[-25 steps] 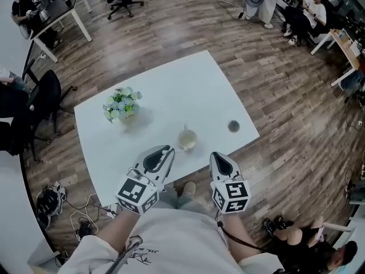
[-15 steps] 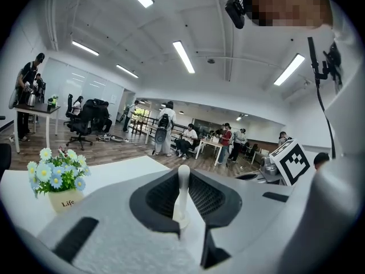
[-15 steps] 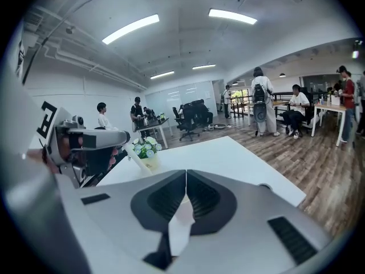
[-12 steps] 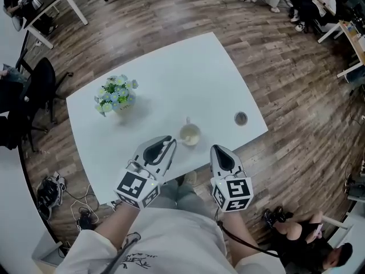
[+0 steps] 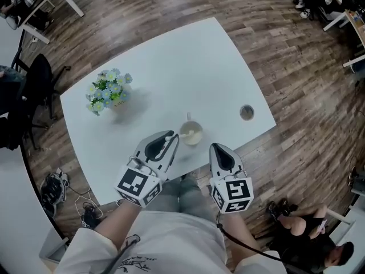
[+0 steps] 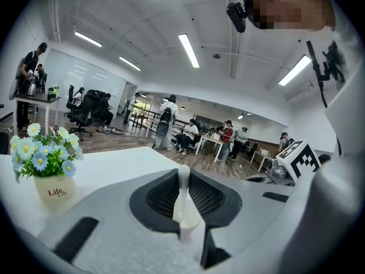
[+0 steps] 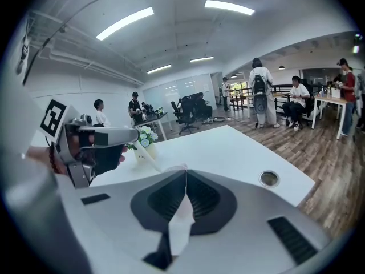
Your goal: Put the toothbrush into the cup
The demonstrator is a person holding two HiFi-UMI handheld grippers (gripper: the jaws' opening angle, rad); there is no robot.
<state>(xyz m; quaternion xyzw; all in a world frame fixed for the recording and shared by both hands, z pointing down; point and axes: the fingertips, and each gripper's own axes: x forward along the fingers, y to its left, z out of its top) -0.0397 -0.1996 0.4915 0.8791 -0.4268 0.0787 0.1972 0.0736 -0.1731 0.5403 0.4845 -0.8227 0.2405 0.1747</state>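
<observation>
much bare table [image 5: 171,61] lies beyond the near-edge cup [image 5: 191,133].

white rectangular worktop [image 5: 171,61] | on it: 1 small white pot of blue-and-white flowers [image 5: 107,95] | 1 pale round cup [image 5: 191,134] | 1 round metal grommet [image 5: 246,112]

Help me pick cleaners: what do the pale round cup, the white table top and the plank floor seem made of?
Pale round cup: likely glazed ceramic, smooth cream surface; plastic is possible.
White table top: matte laminate or painted board, even and grainless.
Plank floor: wood or wood-look laminate, with grain streaks and seams.
</observation>
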